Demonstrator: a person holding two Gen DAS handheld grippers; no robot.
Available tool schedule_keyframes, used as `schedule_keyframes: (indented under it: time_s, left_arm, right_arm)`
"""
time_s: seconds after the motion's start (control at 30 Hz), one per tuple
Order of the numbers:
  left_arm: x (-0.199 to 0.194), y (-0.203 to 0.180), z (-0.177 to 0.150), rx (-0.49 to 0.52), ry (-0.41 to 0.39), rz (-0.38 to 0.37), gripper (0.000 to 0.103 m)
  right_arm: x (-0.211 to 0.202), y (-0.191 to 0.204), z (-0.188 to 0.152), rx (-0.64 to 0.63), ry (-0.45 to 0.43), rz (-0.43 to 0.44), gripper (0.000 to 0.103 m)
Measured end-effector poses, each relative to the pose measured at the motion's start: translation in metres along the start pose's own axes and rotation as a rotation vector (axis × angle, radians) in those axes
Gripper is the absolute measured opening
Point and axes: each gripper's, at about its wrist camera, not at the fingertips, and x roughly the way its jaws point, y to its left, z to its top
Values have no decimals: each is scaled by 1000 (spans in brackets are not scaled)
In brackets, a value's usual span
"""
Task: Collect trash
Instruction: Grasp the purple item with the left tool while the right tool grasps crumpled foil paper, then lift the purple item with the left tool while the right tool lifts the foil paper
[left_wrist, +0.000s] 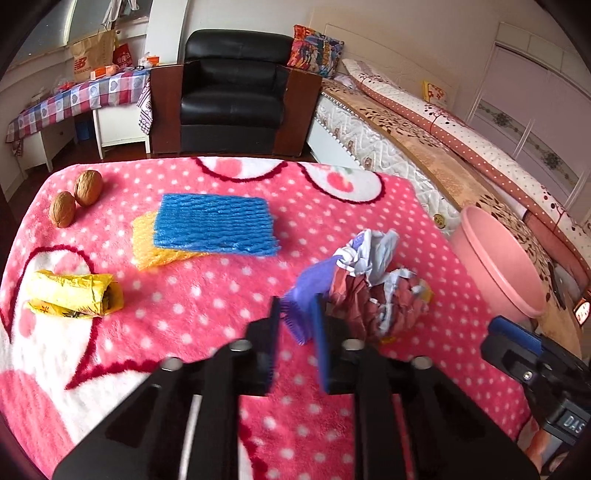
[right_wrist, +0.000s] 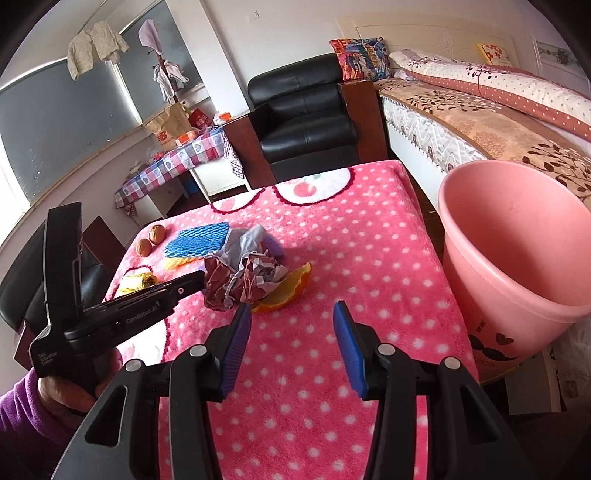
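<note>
On the pink dotted blanket (left_wrist: 192, 332) my left gripper (left_wrist: 295, 306) stands nearly shut on a purple ribbed scrap (left_wrist: 308, 286), which fills the narrow gap between the pads. A crumpled white and red-brown paper wad (left_wrist: 369, 284) (right_wrist: 240, 273) lies right against the scrap. An orange peel (right_wrist: 286, 291) rests just in front of the wad. My right gripper (right_wrist: 291, 321) hovers open over the blanket near the peel, with nothing between its fingers. A pink bin (right_wrist: 517, 251) (left_wrist: 498, 266) stands off the blanket's right edge.
A blue foam net (left_wrist: 216, 225) lies on a yellow one (left_wrist: 147, 251). Two walnuts (left_wrist: 77, 197) and a rolled yellow bag (left_wrist: 74, 293) sit at the left. Behind are a black armchair (left_wrist: 232, 96), a bed (left_wrist: 424, 147) and a checked table (left_wrist: 74, 99). A hand in a purple sleeve (right_wrist: 22, 402) holds the left tool.
</note>
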Motion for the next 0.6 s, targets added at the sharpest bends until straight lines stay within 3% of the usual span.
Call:
schedule_keyframes:
  time_s: [0.17, 0.47, 0.6]
  left_arm:
    - [-14, -2, -4, -1, -29, -22, 0]
    - [-41, -6, -15, 21, -61, -57, 0]
    - [-42, 0, -13, 6, -59, -52, 0]
  right_arm:
    - [6, 7, 2, -15, 12, 22, 46]
    - [27, 19, 21, -8, 45, 93, 47]
    - [43, 27, 31, -21, 57, 78, 49]
